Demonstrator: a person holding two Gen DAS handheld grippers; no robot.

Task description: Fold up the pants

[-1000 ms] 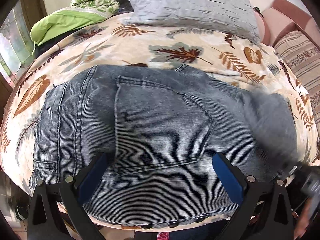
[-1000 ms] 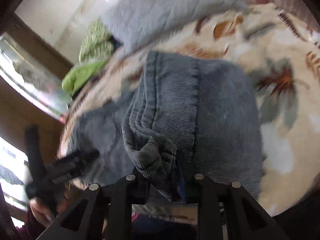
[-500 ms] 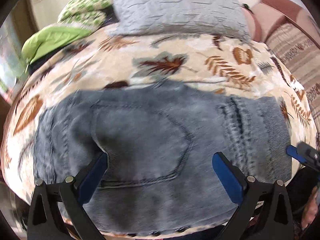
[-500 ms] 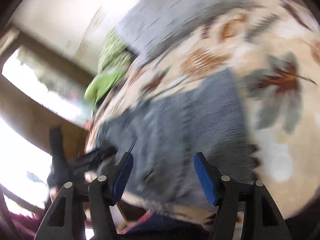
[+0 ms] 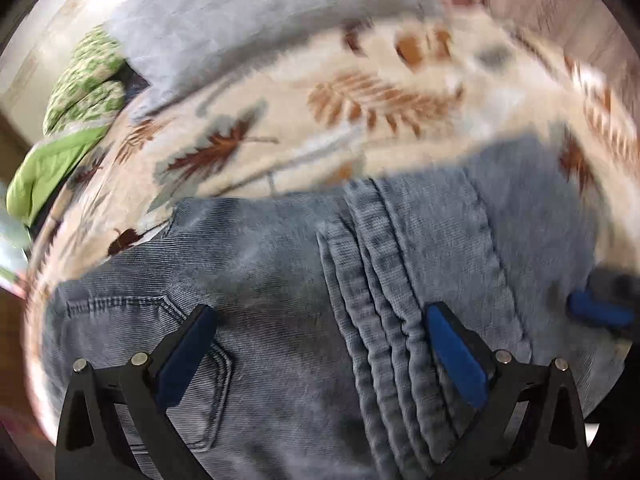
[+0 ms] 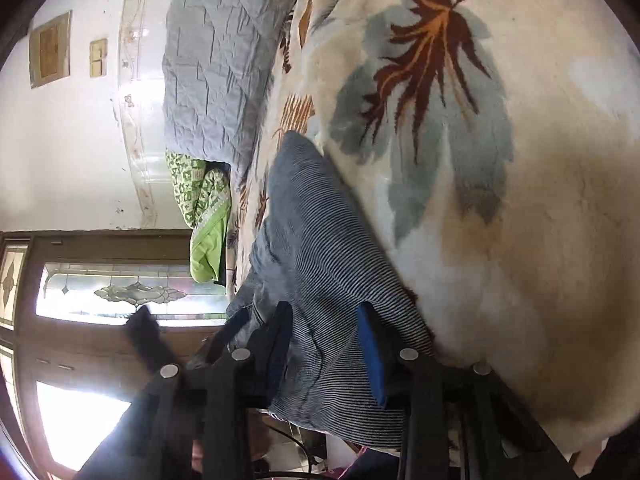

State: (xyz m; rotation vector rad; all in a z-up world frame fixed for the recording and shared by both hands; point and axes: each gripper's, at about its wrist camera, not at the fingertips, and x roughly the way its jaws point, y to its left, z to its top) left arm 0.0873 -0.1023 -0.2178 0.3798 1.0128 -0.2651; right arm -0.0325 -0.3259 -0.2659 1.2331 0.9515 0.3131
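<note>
Across the lower half of the left wrist view lie the pants [image 5: 280, 280], grey-blue ribbed denim, on a cream blanket [image 5: 360, 92] printed with brown and grey leaves. They are already folded into a short pack: a back pocket shows at the lower left of the frame, and several thick hems are stacked side by side right of the centre. The left gripper [image 5: 320, 356] hangs over this pack with its blue pads spread wide and pinching nothing, probably so that it can take a new edge or press the fold flat. At the right edge of the frame a blurred blue pad of the right gripper [image 5: 600, 312] sits at the side of the cloth. In the upper part of the frame are a grey pillow [image 5: 260, 12] and green bedding [image 5: 68, 120]. In the right wrist view the picture is rolled on its side. Here the right gripper [image 6: 324, 352] has just been closing its jaws, and a fold of the pants [image 6: 320, 248] is between the pads, which press on it from both sides. It seems that this grip is there to carry or pull the edge for the next fold. From the pads the cloth runs up to the middle of the frame, over the blanket [image 6: 520, 240], with fine light and dark stripes.
</note>
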